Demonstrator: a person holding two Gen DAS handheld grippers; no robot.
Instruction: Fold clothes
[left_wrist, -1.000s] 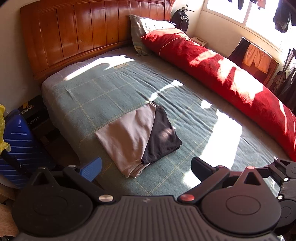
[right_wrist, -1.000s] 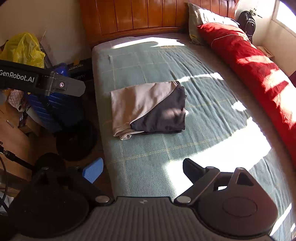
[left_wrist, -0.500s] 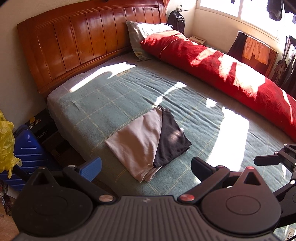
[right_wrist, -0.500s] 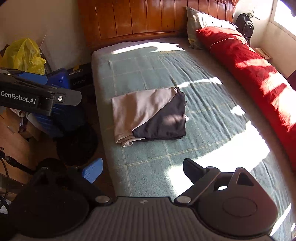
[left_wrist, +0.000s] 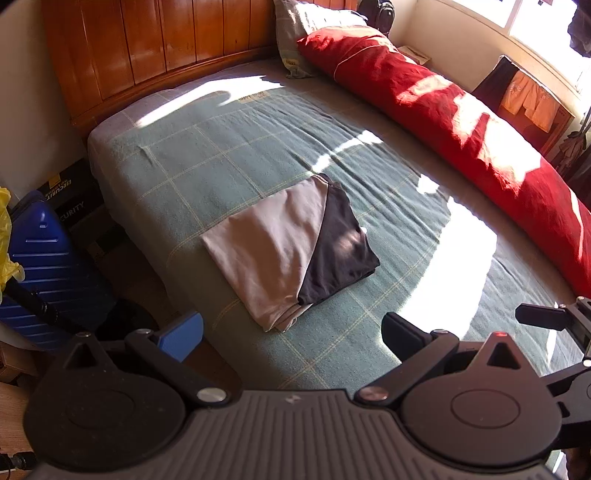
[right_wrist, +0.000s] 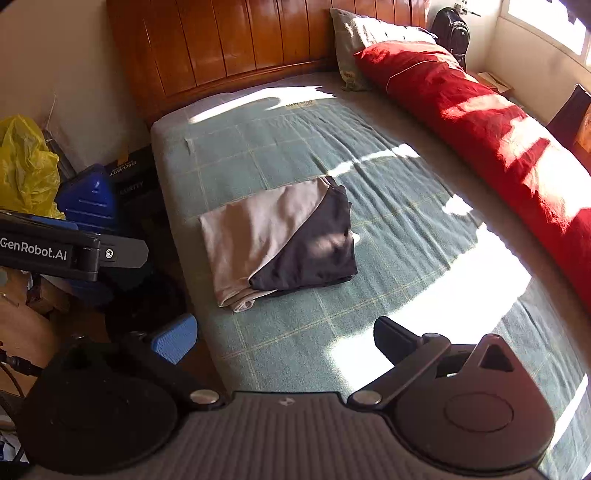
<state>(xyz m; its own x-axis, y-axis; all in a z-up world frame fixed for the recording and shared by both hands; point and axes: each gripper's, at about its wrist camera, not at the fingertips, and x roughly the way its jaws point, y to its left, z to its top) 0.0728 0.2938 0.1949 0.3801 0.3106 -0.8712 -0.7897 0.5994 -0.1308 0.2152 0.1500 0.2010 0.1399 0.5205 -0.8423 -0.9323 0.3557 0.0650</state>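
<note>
Left gripper (left_wrist: 291, 334) moved nearer folded garment (left_wrist: 291, 251) on bed (left_wrist: 221, 162).

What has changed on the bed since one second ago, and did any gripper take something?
Nothing was taken or let go. The right hand-held gripper is opening its jaws a little wider, with nothing between them. The left hand-held gripper stayed open and empty. The folded garment lay untouched on the blanket.
</note>
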